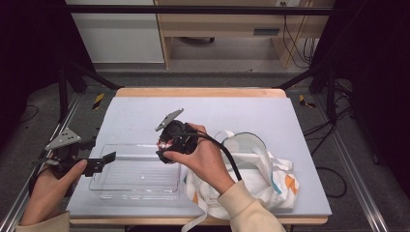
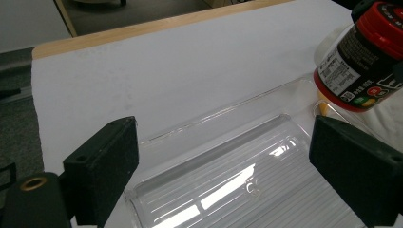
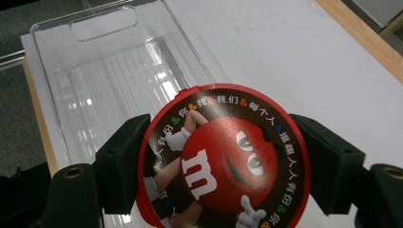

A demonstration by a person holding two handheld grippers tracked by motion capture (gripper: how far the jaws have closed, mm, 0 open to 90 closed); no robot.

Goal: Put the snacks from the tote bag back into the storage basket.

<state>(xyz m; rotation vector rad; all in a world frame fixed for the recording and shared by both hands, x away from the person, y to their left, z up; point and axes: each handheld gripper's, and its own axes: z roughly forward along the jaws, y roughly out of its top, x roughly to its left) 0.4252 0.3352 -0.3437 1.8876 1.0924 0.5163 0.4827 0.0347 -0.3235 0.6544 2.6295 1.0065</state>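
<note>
Right gripper (image 3: 223, 166): jaws clamped on either side of a red-capped candy jar (image 3: 223, 156), seen lid-on in the right gripper view; the pads press against the rim of the round red lid, which carries a cartoon face and a white letter "m". In the high view this gripper (image 1: 167, 145) sits in the person's right hand (image 1: 205, 157) over the right end of the clear plastic tray (image 1: 121, 186), with the grey three-cornered plate on top and the cable trailing back along the wrist.

In the left gripper view the jar (image 2: 366, 61) hangs tilted at the upper right, above the tray's far end (dark label, red band at base and cap); whether it touches the tray cannot be told.

Left gripper (image 2: 223, 161): jaws spread wide, nothing between the pads. It is held at the tray's left end (image 1: 104, 162), pointing along the tray, in the left hand (image 1: 53, 186).

Tray: transparent, ribbed floor, cut-out handle at the end, lying on the white table cover (image 1: 232, 113).

Beside the tray, to its right, a white cloth bag (image 1: 256, 179) with orange and teal patches lies open, partly under the right forearm.
</note>
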